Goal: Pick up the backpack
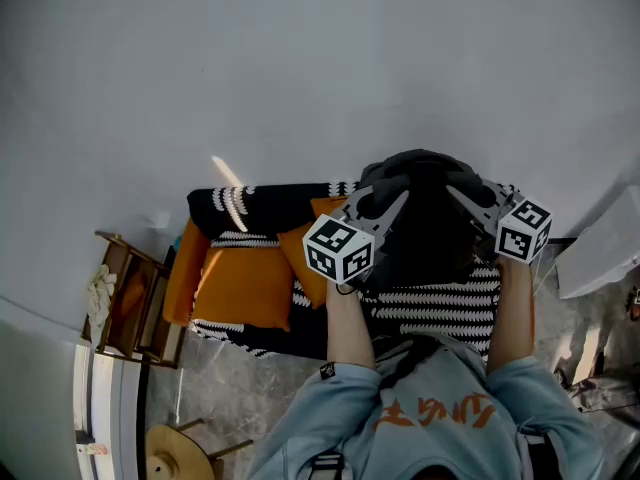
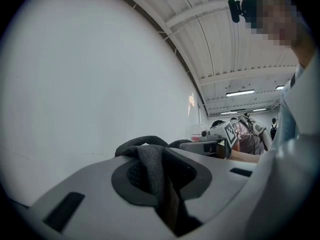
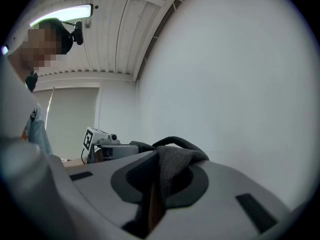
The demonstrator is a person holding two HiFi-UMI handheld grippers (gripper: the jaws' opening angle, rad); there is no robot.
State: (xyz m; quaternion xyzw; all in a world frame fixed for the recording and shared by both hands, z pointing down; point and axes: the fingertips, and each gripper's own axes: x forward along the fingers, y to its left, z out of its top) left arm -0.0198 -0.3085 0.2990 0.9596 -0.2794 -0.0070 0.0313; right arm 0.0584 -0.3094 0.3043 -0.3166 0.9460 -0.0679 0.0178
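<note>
Black backpack (image 1: 428, 240), orange cushion (image 1: 245, 288), black-and-white striped blanket (image 1: 440, 306).

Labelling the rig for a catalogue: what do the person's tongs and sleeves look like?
The left grey plastic tongs and the right grey plastic tongs have dark grey inlays. Each carries a white cube with black square markers. The light blue sleeves are plain.

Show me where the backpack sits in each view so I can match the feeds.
Head view: backpack, dark mass right of centre.
Left gripper view: bottom centre, its grey strap pinched in the jaws.
Right gripper view: bottom centre, strap pinched in the jaws too.
Shared landmark: the white wall behind it.
</note>
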